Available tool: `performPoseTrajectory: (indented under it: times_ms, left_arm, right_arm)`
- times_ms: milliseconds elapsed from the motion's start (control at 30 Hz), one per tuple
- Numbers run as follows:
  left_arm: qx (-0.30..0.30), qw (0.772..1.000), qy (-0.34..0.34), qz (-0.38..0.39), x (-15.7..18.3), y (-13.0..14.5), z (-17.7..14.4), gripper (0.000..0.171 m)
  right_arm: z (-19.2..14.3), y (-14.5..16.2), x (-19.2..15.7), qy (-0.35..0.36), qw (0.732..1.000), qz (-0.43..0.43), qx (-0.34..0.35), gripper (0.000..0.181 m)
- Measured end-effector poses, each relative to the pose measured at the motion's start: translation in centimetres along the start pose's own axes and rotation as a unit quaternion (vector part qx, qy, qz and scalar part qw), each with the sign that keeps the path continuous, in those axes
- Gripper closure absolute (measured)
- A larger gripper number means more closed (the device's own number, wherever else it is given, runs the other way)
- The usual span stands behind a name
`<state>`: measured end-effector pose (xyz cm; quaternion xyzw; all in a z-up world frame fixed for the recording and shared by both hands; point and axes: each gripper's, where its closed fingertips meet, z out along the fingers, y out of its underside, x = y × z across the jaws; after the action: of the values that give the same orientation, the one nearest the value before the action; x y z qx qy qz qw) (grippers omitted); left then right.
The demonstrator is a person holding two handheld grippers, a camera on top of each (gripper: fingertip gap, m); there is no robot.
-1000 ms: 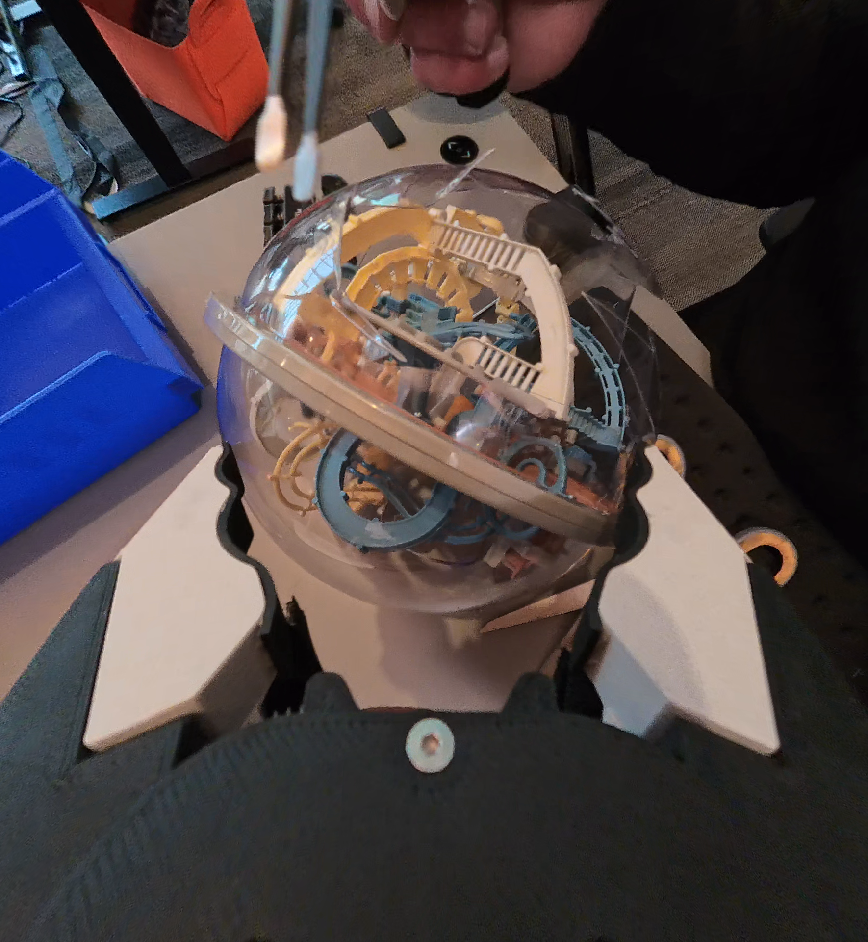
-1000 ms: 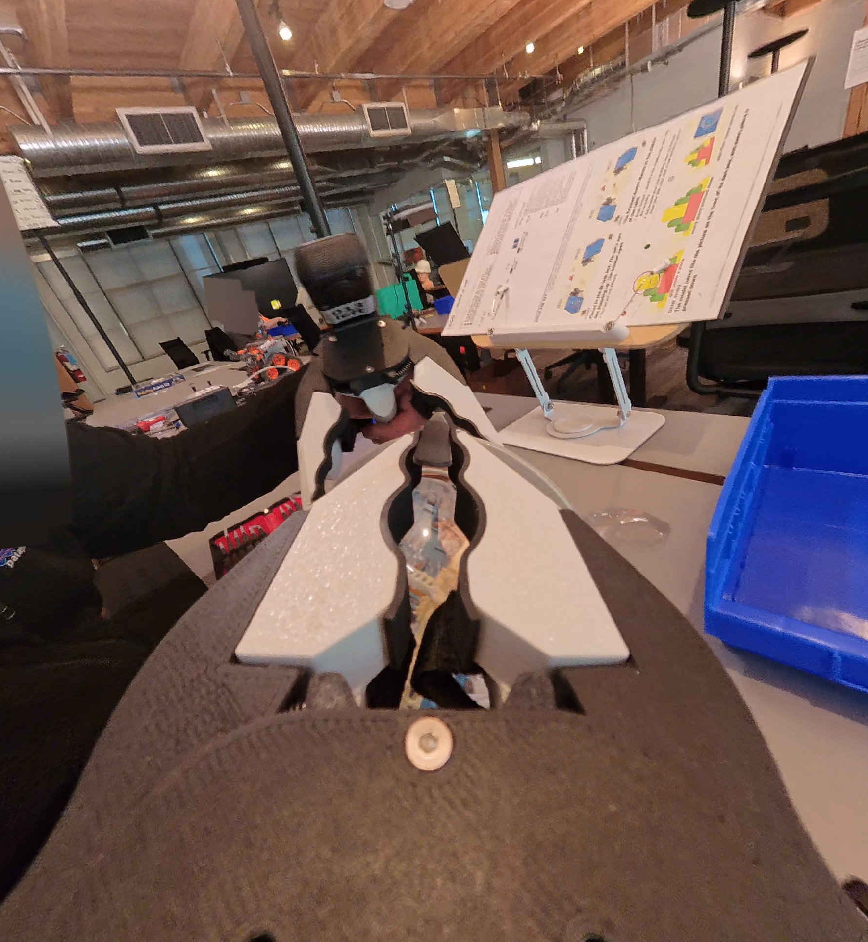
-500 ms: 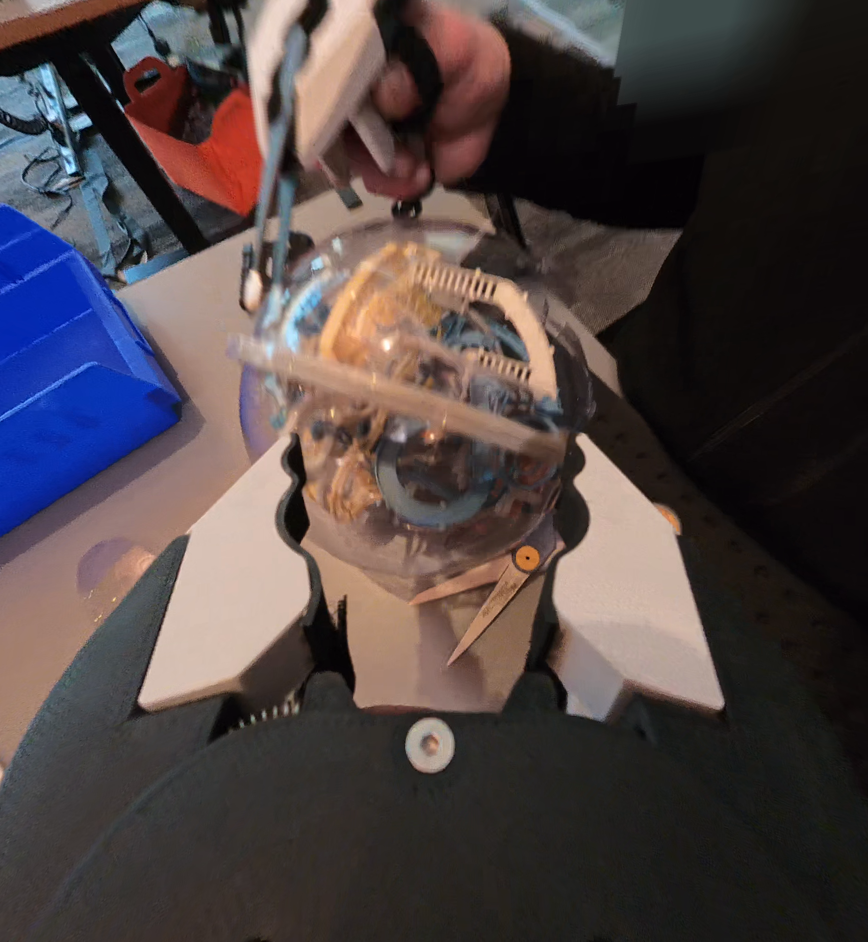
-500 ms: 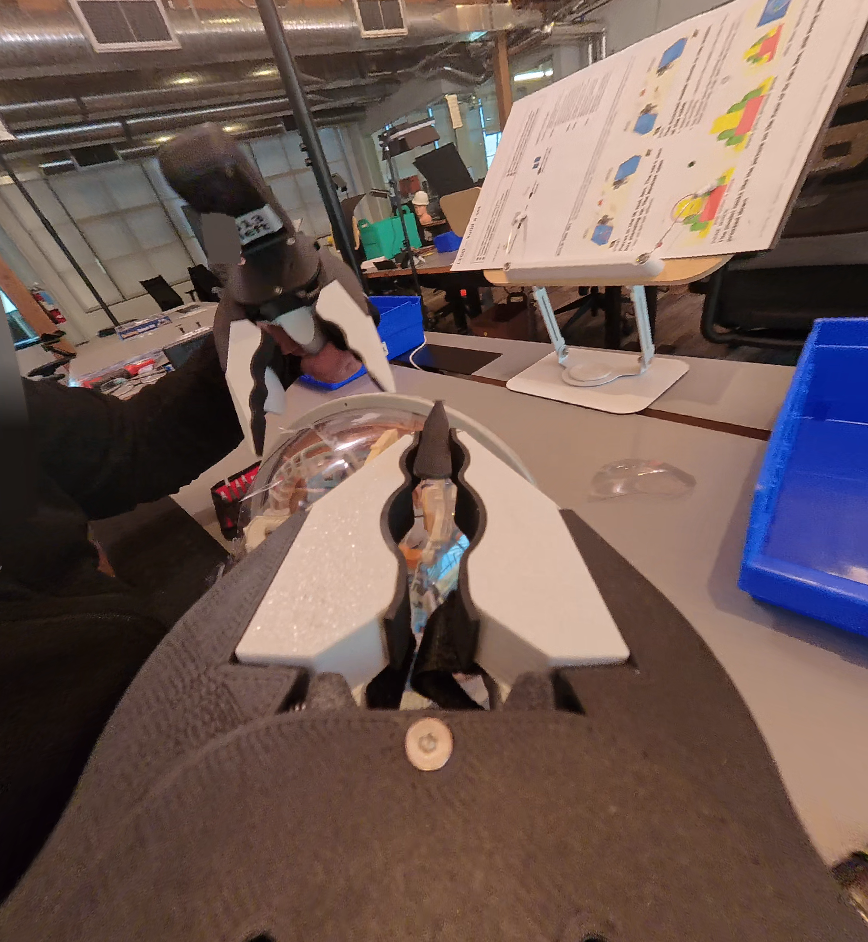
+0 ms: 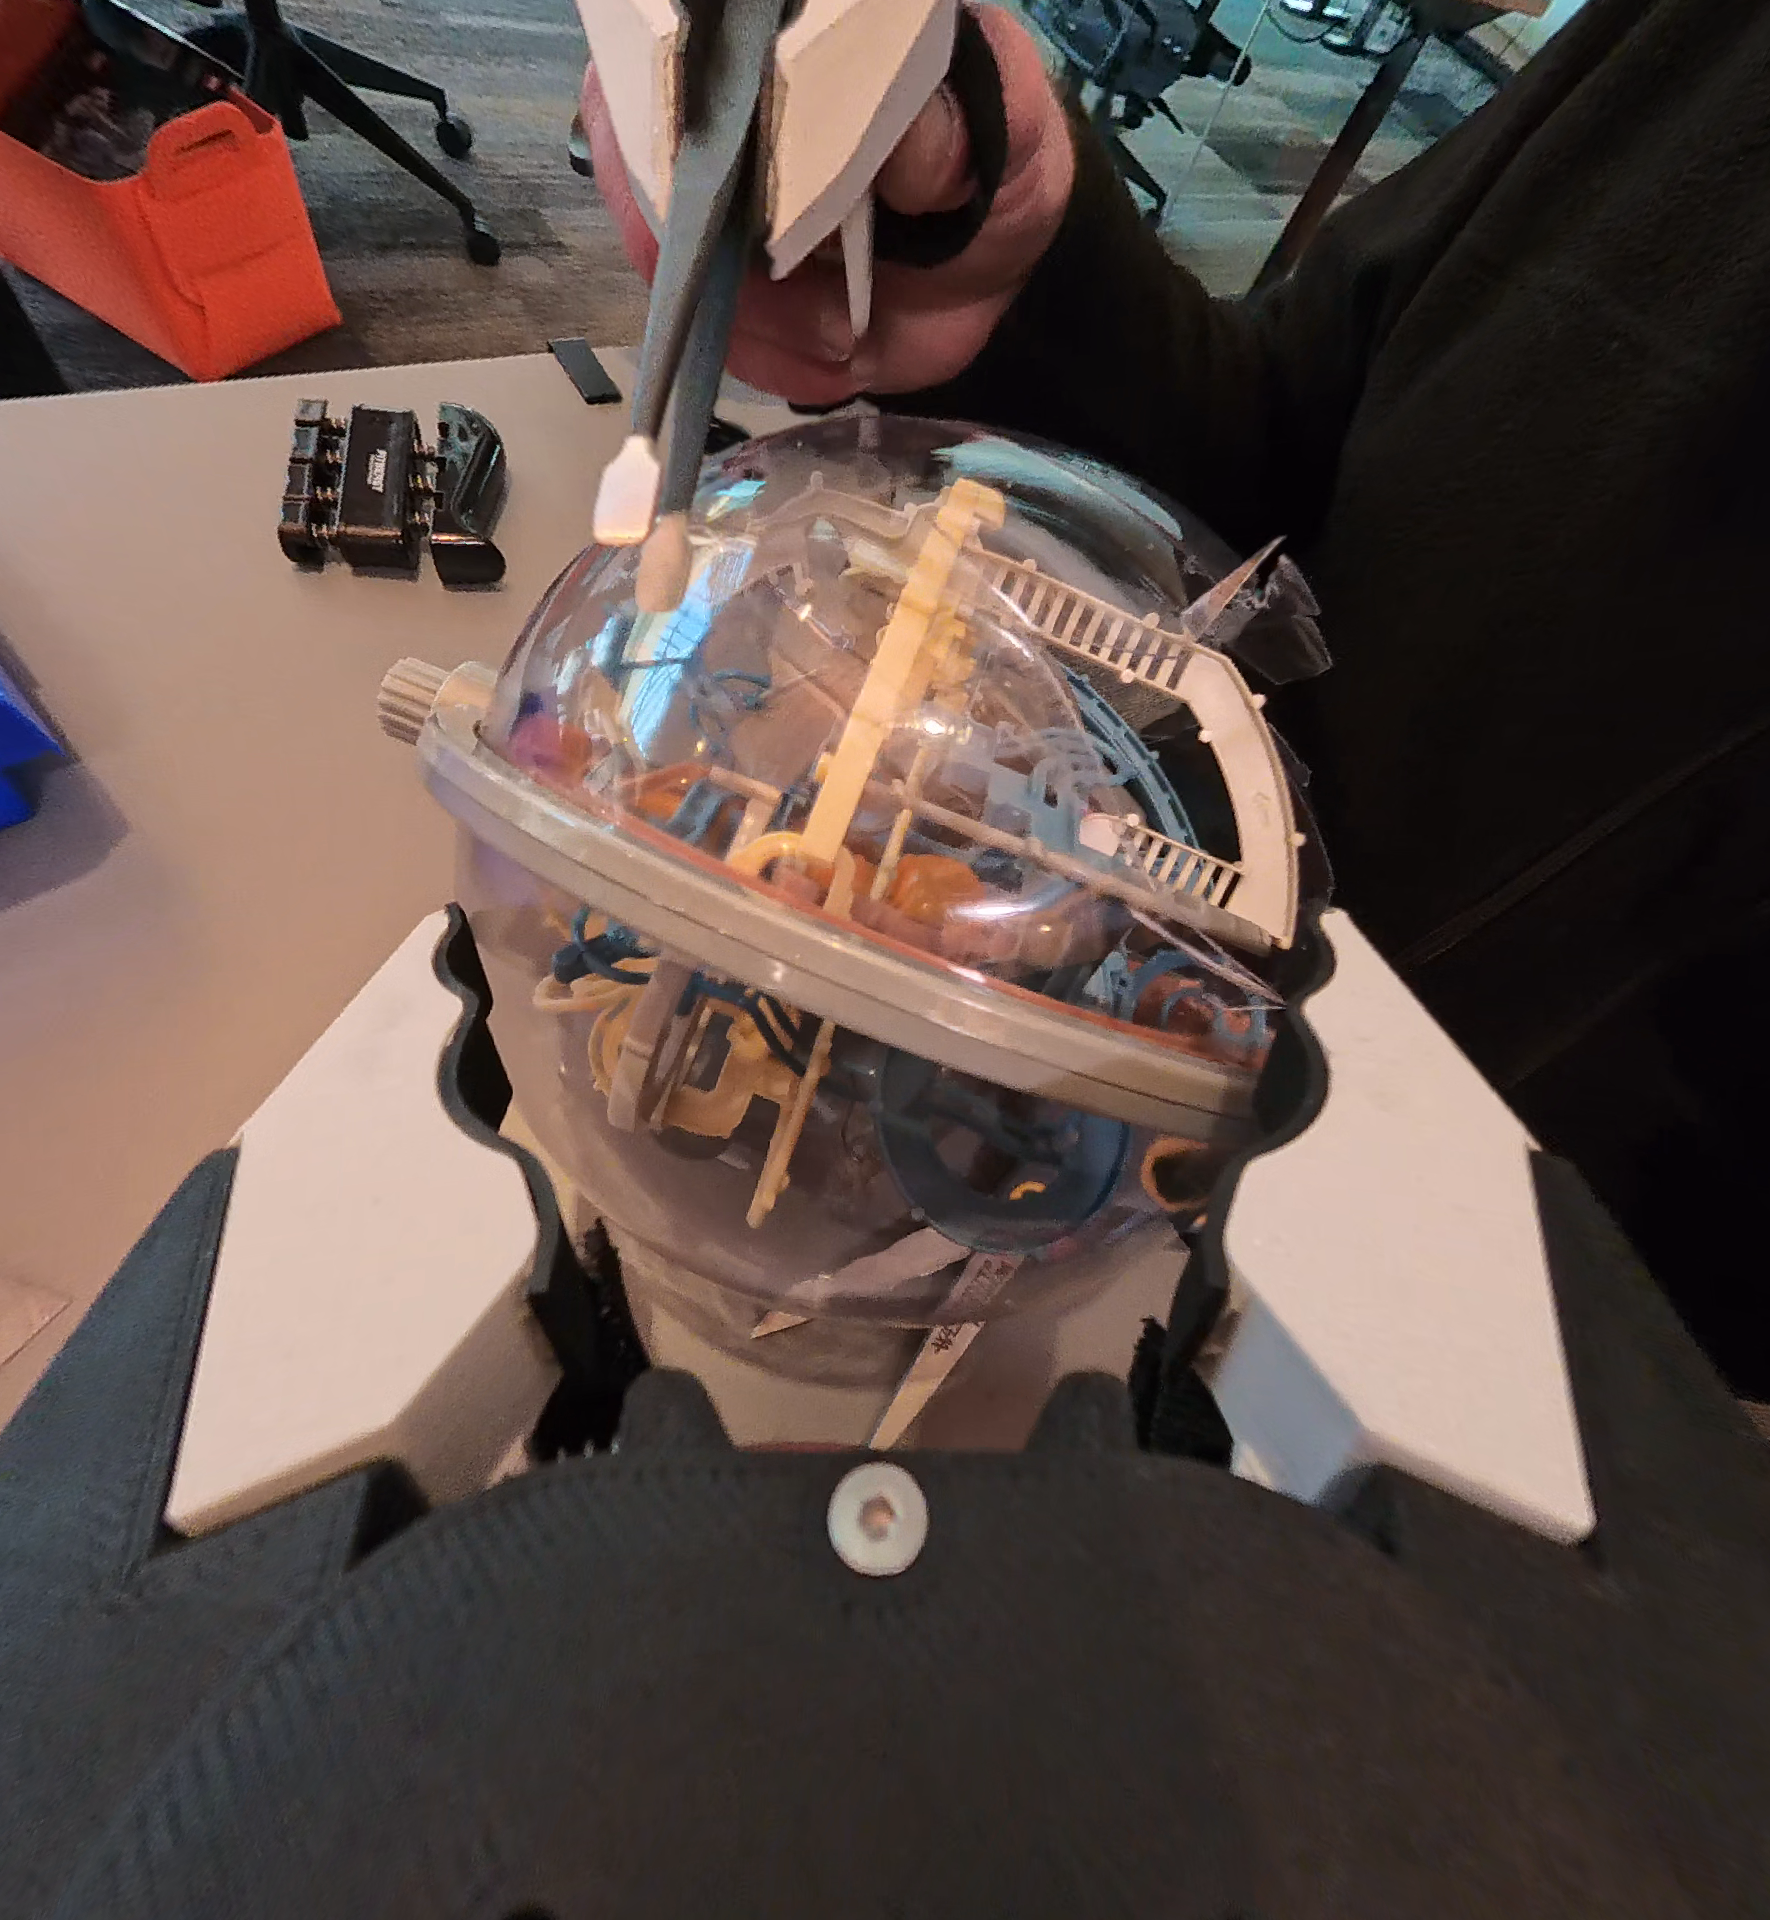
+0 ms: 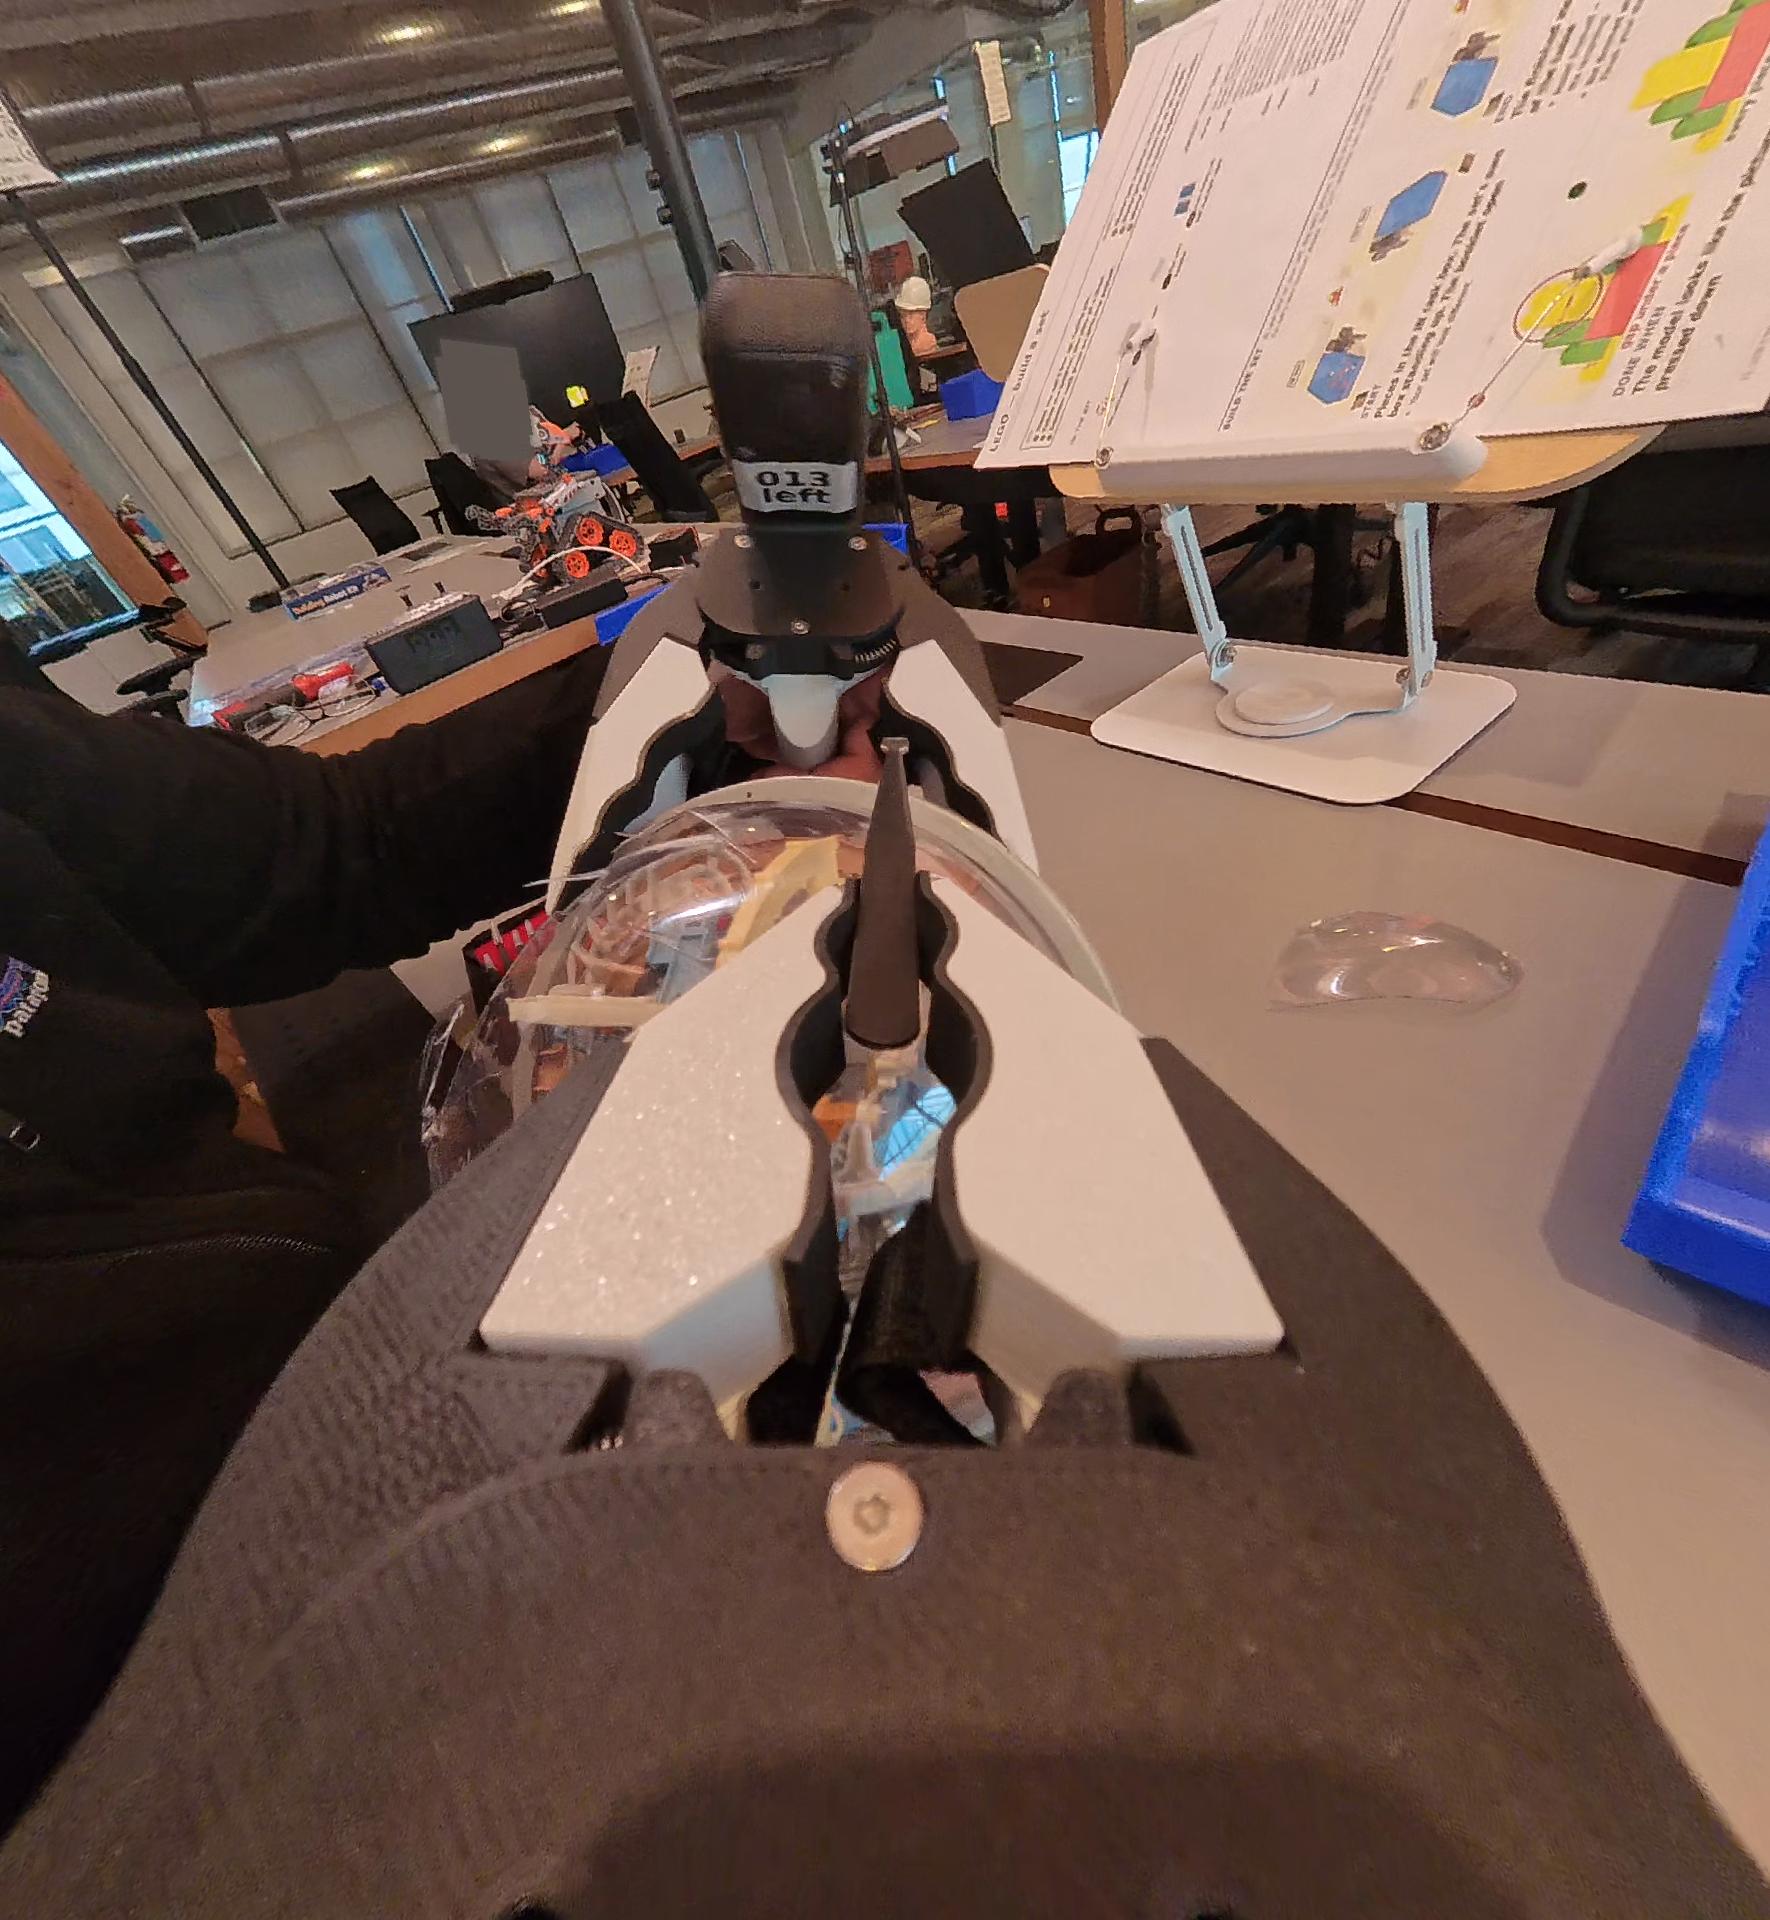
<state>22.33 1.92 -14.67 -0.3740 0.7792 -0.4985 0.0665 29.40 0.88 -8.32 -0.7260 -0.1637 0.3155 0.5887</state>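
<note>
Maze ball (image 5: 860, 883) clamped in left jaws hides scissors beneath; right jaws grip tweezers (image 5: 694, 312).

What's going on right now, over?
Left gripper clamps clear maze ball. Right gripper shut on grey tweezers, tips at the dome. Nothing blocking.

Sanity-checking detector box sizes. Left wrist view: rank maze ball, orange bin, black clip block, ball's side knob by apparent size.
1. Maze ball, held in the left gripper, close to the camera, so it looks enlarged.
2. Orange bin, farther off and cropped; true size unsure.
3. Black clip block.
4. Side knob.
</note>
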Motion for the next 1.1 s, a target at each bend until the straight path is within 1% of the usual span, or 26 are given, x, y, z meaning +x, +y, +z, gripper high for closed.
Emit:
performPoseTrajectory:
  times_ms: [100, 167, 267, 500, 567, 633, 767, 900, 1033, 1100]
  left_arm:
    - [-0.005, 1.000, -0.020, 0.011, 0.3, 0.0, 0.1, 0.027]
    - [0.000, 0.999, -0.031, 0.016, 0.6, -0.2, 0.3, 0.027]
    - [0.009, 0.999, -0.044, 0.023, 1.0, -0.7, 0.7, 0.027]
    - [0.005, 0.996, -0.078, 0.049, 1.9, -1.4, 1.5, 0.027]
    - [0.007, 0.995, -0.084, 0.061, 2.4, -1.9, 1.8, 0.027]
    - [0.004, 0.993, -0.092, 0.074, 2.8, -2.3, 2.2, 0.027]
    - [0.003, 0.991, -0.103, 0.091, 3.4, -2.5, 2.3, 0.027]
    - [0.004, 0.988, -0.116, 0.106, 3.8, -2.5, 2.5, 0.028]
    - [-0.009, 0.977, -0.157, 0.141, 4.3, -1.4, 2.2, 0.028]
    - [-0.010, 0.971, -0.183, 0.153, 4.4, -0.5, 1.9, 0.028]
  right_arm:
    - [-0.7, 0.1, -0.2, -0.010, 1.000, 0.013, -0.012, 0.175]
    - [-0.8, 0.4, -0.7, -0.017, 0.999, 0.015, -0.035, 0.175]
    - [-0.7, 0.0, -1.7, -0.025, 0.998, 0.004, -0.064, 0.175]
    - [-0.1, -0.9, -3.6, -0.032, 0.987, -0.047, -0.147, 0.175]
    - [-0.1, -1.1, -3.8, -0.027, 0.984, -0.065, -0.165, 0.175]
    - [-0.5, -1.3, -3.2, -0.015, 0.984, -0.066, -0.165, 0.175]
    - [-1.9, -1.6, -2.4, -0.008, 0.992, -0.040, -0.117, 0.175]
    - [-3.4, -1.9, -2.0, -0.006, 0.999, 0.000, -0.044, 0.175]
    - [-4.3, -2.4, -0.9, 0.011, 0.998, 0.037, 0.048, 0.175]
    - [-4.2, -2.2, 0.0, 0.014, 0.995, 0.058, 0.085, 0.175]
